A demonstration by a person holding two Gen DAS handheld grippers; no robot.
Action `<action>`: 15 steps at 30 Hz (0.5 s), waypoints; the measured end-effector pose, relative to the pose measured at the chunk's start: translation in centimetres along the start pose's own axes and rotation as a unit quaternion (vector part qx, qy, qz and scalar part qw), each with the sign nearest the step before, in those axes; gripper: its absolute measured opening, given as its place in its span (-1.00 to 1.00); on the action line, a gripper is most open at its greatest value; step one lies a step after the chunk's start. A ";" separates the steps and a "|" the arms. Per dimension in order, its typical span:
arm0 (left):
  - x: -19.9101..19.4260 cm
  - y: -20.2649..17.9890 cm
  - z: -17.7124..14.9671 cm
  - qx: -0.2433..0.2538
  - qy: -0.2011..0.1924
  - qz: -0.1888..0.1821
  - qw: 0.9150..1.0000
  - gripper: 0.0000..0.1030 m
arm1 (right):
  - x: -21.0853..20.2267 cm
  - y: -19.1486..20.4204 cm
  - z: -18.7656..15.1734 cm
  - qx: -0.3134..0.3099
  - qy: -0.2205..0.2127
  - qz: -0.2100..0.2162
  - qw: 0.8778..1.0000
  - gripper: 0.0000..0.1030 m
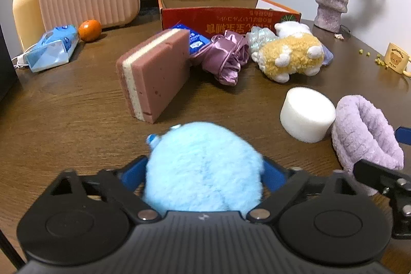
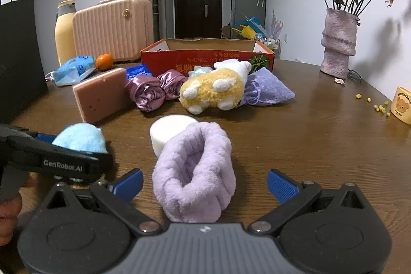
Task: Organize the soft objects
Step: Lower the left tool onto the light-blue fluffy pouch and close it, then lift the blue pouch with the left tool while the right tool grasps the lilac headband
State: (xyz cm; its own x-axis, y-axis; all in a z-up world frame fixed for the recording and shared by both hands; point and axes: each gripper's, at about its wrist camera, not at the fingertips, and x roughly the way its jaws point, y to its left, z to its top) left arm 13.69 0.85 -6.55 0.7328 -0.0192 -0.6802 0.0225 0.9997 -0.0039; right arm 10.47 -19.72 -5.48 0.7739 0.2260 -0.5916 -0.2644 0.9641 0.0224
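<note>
Left gripper [image 1: 204, 171]: my fingers pinching blue plush ball [image 1: 203, 166] at both flanks, near front edge of surface [image 1: 77, 104]. Fluff very light and squashy; I judge firm squeeze needed at its widest middle, else it slips out.

Right gripper [image 2: 205, 182]: fingers spread wide either side of lilac fleece band [image 2: 195, 171], not touching it. Band limp and compressible, holds its loop loosely; I'd take it across both walls at mid-length.

White foam cylinder [image 2: 167, 132] touching band's far end. Red cardboard box [image 2: 205, 58] toward far edge, likely destination.
</note>
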 end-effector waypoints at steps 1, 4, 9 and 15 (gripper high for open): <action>0.0 0.0 0.1 0.000 -0.003 -0.002 1.000 0.61 | 0.1 0.1 0.0 -0.001 0.001 0.000 1.000 1.00; -0.2 0.1 0.1 -0.004 -0.008 -0.012 1.000 0.58 | 0.4 0.3 0.0 -0.004 0.005 -0.001 1.000 1.00; -1.1 0.2 0.0 -0.008 -0.037 -0.019 0.999 0.56 | 0.9 0.5 -0.1 -0.004 0.010 -0.004 1.000 1.00; -2.6 0.1 -0.1 -0.004 -0.087 -0.014 0.996 0.56 | 1.5 0.6 -0.1 -0.004 0.015 -0.007 1.000 1.00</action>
State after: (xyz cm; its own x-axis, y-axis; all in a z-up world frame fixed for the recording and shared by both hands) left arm 11.68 1.01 -4.89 0.8391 -0.0491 -0.5418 0.0405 0.9988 -0.0278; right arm 11.43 -18.86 -6.38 0.7607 0.2077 -0.6149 -0.2575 0.9662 0.0079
